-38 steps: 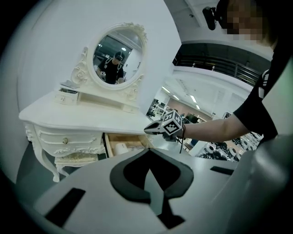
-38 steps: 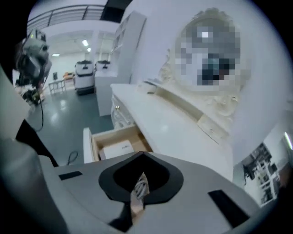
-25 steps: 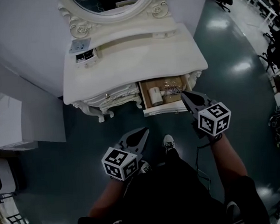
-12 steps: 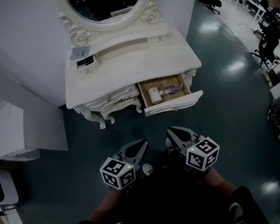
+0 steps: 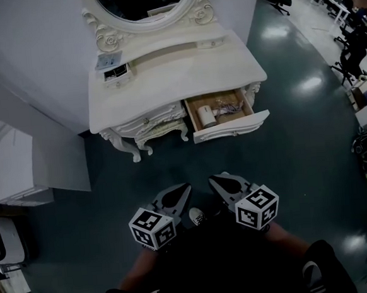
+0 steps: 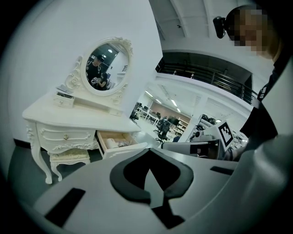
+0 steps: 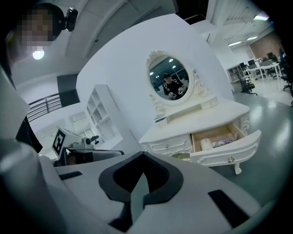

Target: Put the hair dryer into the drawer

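The hair dryer (image 5: pixel 205 116) lay inside the open drawer (image 5: pixel 233 131), at its left end. It looked like a short, cream-white, rounded body; finer detail was too small to tell. Beside it, toward the right of the drawer, sat a loose tangle of pale cord (image 5: pixel 229 109). The drawer had a bare wooden inside and a white carved front with a small metal knob. It was pulled well out from the right side under the white worktop (image 5: pixel 178 73), which stood on curved, carved legs.

At the back of the worktop stood an oval mirror (image 5: pixel 143 0) in a scrolled white frame. Near the worktop's back left corner sat a small white box (image 5: pixel 116 73).

Both grippers were held low in front of the person, well apart from the drawer, over a dark glossy floor (image 5: pixel 298 159). The left gripper (image 5: pixel 184 189) had its fingers closed together with nothing between them. The right gripper (image 5: pixel 215 180) was the same, fingers closed and empty. The two pointed toward the worktop, side by side.
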Motion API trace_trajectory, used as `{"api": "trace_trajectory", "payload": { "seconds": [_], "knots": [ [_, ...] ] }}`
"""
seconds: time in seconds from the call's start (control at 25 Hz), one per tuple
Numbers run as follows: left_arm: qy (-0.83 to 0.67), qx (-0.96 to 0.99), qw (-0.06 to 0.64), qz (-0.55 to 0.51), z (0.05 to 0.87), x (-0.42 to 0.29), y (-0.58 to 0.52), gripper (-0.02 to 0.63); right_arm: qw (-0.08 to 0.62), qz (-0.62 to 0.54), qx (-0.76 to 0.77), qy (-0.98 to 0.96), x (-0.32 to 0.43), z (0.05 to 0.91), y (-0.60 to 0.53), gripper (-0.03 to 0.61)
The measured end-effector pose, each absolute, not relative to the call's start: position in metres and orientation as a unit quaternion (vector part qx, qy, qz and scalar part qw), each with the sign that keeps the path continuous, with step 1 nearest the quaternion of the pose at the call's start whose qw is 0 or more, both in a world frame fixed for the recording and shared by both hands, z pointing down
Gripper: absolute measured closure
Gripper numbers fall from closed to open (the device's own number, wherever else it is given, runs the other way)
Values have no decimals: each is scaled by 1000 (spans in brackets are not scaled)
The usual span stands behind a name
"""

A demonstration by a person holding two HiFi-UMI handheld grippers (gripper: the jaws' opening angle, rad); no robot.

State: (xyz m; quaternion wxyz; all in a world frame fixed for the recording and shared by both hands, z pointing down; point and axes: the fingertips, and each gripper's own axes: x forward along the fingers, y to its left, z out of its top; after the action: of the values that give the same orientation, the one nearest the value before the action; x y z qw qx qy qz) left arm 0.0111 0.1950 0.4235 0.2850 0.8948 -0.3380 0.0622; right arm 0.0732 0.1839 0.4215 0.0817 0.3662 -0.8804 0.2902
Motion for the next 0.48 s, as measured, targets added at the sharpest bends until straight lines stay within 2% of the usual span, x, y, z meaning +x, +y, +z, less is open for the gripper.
{"api": "trace_trajectory", "payload": {
  "seconds": [0.48],
  "knots": [
    [-342,896,276,54,416,5,201,611,97,270,346,-893,58,414,193,549]
  ]
}}
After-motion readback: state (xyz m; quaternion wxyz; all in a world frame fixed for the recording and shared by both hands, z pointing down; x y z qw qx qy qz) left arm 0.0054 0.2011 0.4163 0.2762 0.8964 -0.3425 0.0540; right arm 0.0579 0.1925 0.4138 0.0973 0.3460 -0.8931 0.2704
